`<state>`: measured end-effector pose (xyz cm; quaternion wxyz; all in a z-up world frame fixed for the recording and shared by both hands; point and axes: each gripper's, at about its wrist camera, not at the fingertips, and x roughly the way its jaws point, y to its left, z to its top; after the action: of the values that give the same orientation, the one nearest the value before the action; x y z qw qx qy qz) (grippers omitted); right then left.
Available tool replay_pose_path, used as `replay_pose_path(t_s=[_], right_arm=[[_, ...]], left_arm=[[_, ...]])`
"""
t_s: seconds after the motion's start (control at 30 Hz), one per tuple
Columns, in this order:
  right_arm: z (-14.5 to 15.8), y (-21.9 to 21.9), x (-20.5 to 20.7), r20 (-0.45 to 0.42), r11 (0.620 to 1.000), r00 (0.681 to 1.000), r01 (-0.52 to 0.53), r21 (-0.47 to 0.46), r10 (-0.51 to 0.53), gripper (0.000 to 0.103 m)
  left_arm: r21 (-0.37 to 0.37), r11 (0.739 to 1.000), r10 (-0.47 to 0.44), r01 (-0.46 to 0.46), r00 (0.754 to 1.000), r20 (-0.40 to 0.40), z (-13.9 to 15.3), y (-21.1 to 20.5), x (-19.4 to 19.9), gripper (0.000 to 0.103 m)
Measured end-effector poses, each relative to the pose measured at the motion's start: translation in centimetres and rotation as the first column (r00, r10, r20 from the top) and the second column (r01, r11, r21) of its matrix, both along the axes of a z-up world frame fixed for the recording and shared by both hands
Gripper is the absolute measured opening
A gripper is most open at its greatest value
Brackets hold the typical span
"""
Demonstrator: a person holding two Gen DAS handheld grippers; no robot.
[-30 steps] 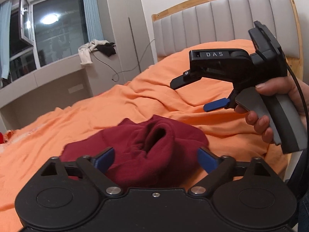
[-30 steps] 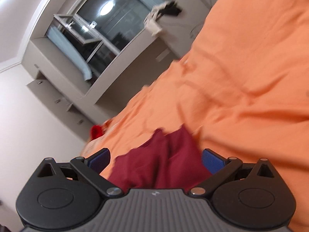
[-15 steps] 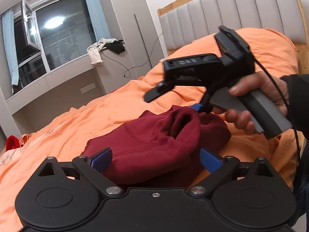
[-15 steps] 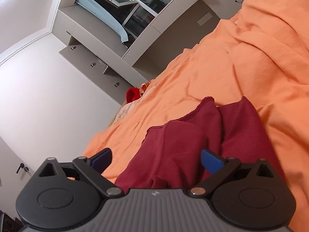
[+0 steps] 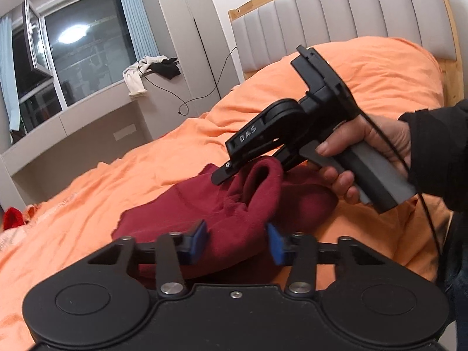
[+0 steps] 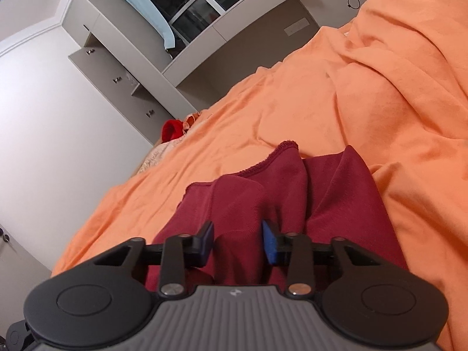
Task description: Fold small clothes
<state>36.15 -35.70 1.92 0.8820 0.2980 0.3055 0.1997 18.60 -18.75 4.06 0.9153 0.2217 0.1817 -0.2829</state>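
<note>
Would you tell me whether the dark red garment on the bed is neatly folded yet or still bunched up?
Still bunched up. The dark red garment lies in a rumpled heap on the orange bedspread, one ridge of cloth raised, no flat squared edges.

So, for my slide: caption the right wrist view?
Right gripper closing on bunched maroon garment atop orange bedspread.

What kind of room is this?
Most likely a bedroom: a bed with an orange cover and a padded grey headboard, a night-dark window, and grey built-in drawers along the wall.
</note>
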Motion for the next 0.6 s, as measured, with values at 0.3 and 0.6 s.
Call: replay_pose_path(t_s=[0.3, 0.6], right_arm=[[4.0, -0.5, -2.7, 0.197, 0.995, 0.98, 0.059, -0.084, -0.042, 0.012], [4.3, -4.9, -3.5, 0.2, 0.98, 0.965, 0.184, -0.071, -0.166, 0.012]], left_arm=[[-0.01, 1.0, -0.026, 0.026, 0.999, 0.041, 0.2, -1.3, -0.6, 0.018], [-0.054, 0.994, -0.094, 0.096, 0.994, 0.049, -0.2, -5.8, -0.3, 0.018]])
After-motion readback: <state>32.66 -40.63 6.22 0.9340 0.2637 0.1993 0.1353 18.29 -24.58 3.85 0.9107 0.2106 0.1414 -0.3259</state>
